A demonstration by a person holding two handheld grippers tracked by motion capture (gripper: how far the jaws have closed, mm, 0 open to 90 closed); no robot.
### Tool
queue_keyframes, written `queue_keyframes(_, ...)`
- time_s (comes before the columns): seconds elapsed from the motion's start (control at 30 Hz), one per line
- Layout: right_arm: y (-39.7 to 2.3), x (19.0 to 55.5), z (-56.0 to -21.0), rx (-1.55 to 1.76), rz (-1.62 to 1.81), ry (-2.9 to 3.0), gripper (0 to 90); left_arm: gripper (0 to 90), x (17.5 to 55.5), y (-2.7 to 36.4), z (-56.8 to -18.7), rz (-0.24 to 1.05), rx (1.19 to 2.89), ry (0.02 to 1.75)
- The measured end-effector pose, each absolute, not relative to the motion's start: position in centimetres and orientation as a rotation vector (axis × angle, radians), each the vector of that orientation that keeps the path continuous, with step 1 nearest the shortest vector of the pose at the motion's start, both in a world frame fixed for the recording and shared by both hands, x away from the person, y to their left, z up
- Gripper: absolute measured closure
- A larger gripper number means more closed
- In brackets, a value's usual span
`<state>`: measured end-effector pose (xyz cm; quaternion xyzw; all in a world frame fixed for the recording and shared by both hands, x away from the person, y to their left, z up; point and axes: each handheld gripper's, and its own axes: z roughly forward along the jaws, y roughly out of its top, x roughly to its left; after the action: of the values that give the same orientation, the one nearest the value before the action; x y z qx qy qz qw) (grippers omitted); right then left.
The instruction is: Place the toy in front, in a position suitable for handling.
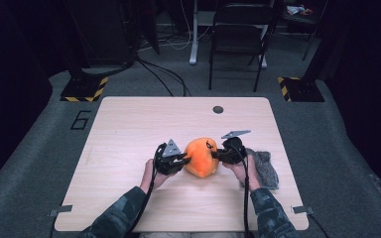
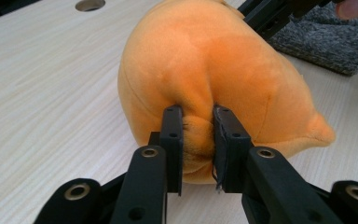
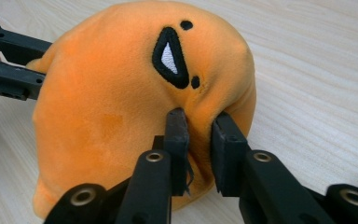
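Observation:
An orange plush toy [image 1: 201, 156] with a black embroidered mouth and two dot eyes sits on the pale wooden table [image 1: 129, 129], between both grippers. My left gripper [image 1: 182, 161] pinches a fold of the toy's fabric on its left side; in the left gripper view the pads squeeze orange plush [image 2: 198, 135] between them. My right gripper [image 1: 216, 154] grips the toy's right side, and the right gripper view shows its pads closed on a fold [image 3: 198, 140] just below the embroidered face [image 3: 170, 56]. The toy rests on the tabletop.
A grey knitted cloth [image 1: 265, 166] lies flat on the table right of the right hand, also seen as grey cloth [image 2: 326, 39]. A round cable hole [image 1: 218, 109] sits near the table's far edge. A folding chair [image 1: 238, 34] stands beyond the table.

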<state>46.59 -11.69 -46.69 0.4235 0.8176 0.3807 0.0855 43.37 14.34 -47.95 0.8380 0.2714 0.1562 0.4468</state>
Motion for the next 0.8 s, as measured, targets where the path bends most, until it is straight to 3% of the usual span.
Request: queue_keyframes(0.8, -11.2, 42.5, -43.2, 1.286, 1.092, 2.24, 82.6, 78.4, 45.1, 15.3, -44.7, 0.353, 2.024, 0.536)
